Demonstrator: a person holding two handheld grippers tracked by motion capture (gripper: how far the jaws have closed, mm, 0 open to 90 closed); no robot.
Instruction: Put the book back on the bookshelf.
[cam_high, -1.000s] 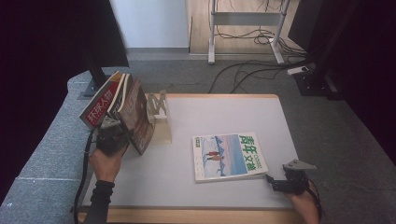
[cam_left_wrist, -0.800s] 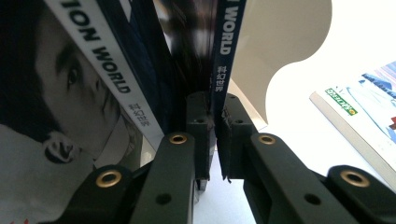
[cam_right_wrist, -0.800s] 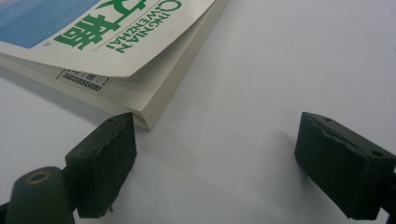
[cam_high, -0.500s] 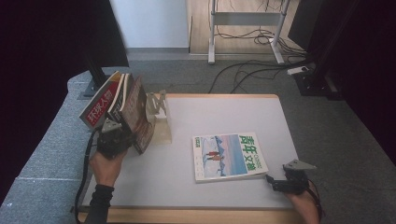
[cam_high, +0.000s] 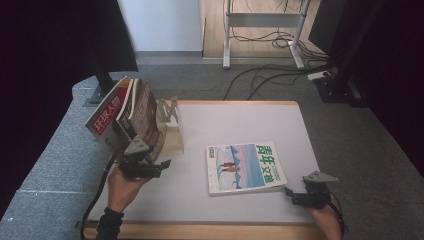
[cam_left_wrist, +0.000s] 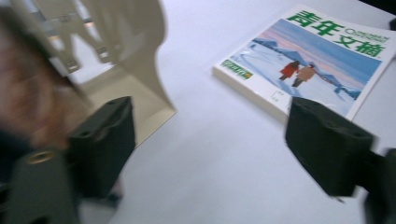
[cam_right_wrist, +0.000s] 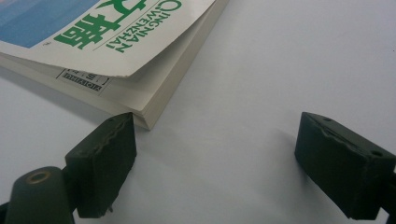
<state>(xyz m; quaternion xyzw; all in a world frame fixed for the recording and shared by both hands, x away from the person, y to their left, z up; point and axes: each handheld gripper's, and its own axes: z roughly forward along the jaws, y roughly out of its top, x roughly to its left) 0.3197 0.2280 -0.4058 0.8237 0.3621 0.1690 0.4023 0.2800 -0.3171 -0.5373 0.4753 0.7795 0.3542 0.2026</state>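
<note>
Since the earlier frames, left gripper (cam_high: 159, 165) has let go of the leaning magazines (cam_high: 131, 111) in the beige metal bookend (cam_high: 168, 116), its jaws just opening wide and empty.
Right gripper (cam_high: 294, 196), jaws wide and empty, sits at the corner of the flat, soft-covered, snow-scene magazine with green lettering (cam_high: 244, 167) mid-table (cam_high: 240, 117): probably light, floppy, slick; best pinched at the spine edge.

A magazine (cam_high: 245, 167) lies flat on the table (cam_high: 240, 120), right of centre. At the table's left edge, several books (cam_high: 125, 117) are leaned upright against a bookend (cam_high: 169, 125). The left gripper (cam_high: 150, 167) is placed just before the books; the right gripper (cam_high: 295, 196) is placed beside the magazine's near right corner.
</note>
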